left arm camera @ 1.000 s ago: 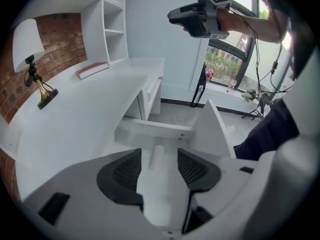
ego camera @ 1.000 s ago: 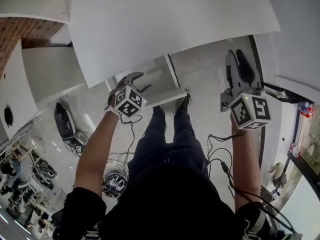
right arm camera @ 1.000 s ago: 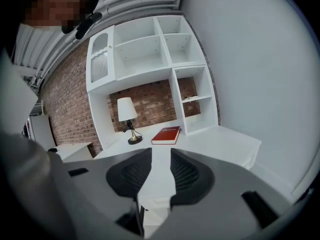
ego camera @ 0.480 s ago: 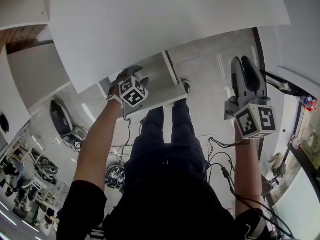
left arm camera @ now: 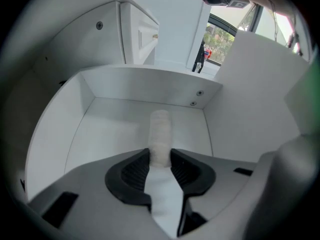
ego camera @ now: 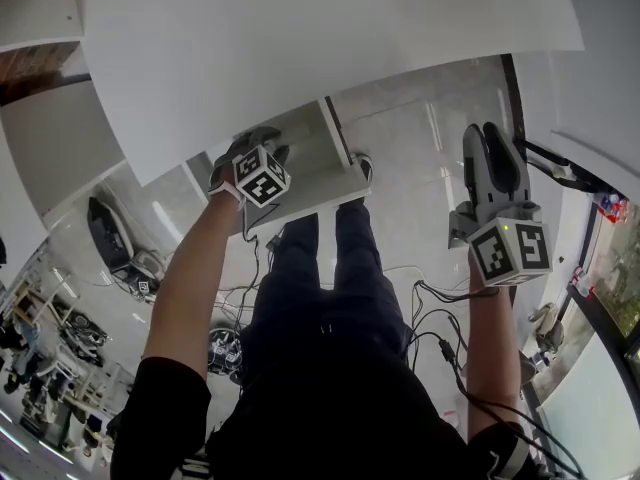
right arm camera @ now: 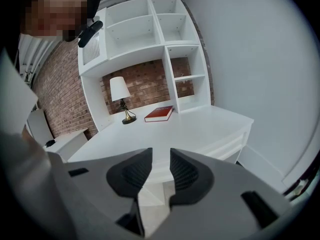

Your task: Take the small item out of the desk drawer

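White desk (ego camera: pixel 330 38) first: broad bare tabletop, front edge toward the person. At the tabletop's back edge, white shelf unit (right arm camera: pixel 145 39) against a brick wall (right arm camera: pixel 145 86). Pale glossy floor (ego camera: pixel 420 138) below, loose cables (ego camera: pixel 440 298) trailing by the feet. Under the tabletop's front edge, left of centre, drawer (ego camera: pixel 315 196) pulled out above the person's legs (ego camera: pixel 320 268); white inside, screw heads in its back wall. Left gripper (ego camera: pixel 258 146) reaching down into the drawer, jaws clamped on the near end of a small white roll (left arm camera: pixel 160 129). Right gripper (ego camera: pixel 487 138) held off the front edge, right of the drawer and well apart from it, aimed across the tabletop; jaws a narrow gap apart and easing closed, nothing between them. Near the tabletop's back edge, under the shelves, table lamp (right arm camera: pixel 120 96) with white shade and brass base; just right of it, red book (right arm camera: pixel 159 114) lying flat. Smallest: the roll itself, pale and finely textured, pointing from the pads toward the drawer's back wall, roughly midway between the side walls, far end short of that wall. Resting on the drawer bottom or lifted off it: cannot tell.
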A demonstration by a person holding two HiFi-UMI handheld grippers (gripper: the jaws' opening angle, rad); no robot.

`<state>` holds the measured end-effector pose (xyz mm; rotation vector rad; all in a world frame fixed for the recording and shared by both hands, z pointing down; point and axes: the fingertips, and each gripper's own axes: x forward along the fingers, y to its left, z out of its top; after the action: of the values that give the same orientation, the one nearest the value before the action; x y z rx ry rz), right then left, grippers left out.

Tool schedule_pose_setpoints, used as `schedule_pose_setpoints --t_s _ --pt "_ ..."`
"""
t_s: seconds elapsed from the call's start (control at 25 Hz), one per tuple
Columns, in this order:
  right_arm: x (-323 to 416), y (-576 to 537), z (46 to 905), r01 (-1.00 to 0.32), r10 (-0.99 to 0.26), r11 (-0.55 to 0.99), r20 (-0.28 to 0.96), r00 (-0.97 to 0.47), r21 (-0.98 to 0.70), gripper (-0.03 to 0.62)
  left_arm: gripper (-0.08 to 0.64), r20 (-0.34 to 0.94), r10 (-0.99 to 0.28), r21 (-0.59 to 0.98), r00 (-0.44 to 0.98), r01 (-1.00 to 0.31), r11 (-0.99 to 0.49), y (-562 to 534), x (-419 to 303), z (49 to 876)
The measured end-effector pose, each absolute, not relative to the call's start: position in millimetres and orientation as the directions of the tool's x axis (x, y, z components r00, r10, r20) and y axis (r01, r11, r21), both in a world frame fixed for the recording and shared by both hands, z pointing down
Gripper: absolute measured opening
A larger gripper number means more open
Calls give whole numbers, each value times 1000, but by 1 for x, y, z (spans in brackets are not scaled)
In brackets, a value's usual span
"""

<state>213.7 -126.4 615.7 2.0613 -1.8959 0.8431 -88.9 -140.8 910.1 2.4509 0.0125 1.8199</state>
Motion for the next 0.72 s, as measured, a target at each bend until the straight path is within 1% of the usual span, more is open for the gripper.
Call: schedule_pose_setpoints --t_s 0.24,0.44,0.56,0.72 --pt "204 -131 600 -969 -854 -122 520 -9 -217 101 126 940 38 60 340 -55 -997 -142 -84 877" --pt "192 -132 575 -972 -867 -95 497 -26 -217 94 126 925 24 62 378 -90 -994 -132 -85 841" --pt "187 -132 554 -974 -877 -76 479 -37 -215 89 126 917 -4 55 399 -135 -989 -129 -89 814" --pt "181 -142 530 -975 -905 -40 422 -57 -217 86 126 890 -96 20 446 -248 -968 -142 -97 780"
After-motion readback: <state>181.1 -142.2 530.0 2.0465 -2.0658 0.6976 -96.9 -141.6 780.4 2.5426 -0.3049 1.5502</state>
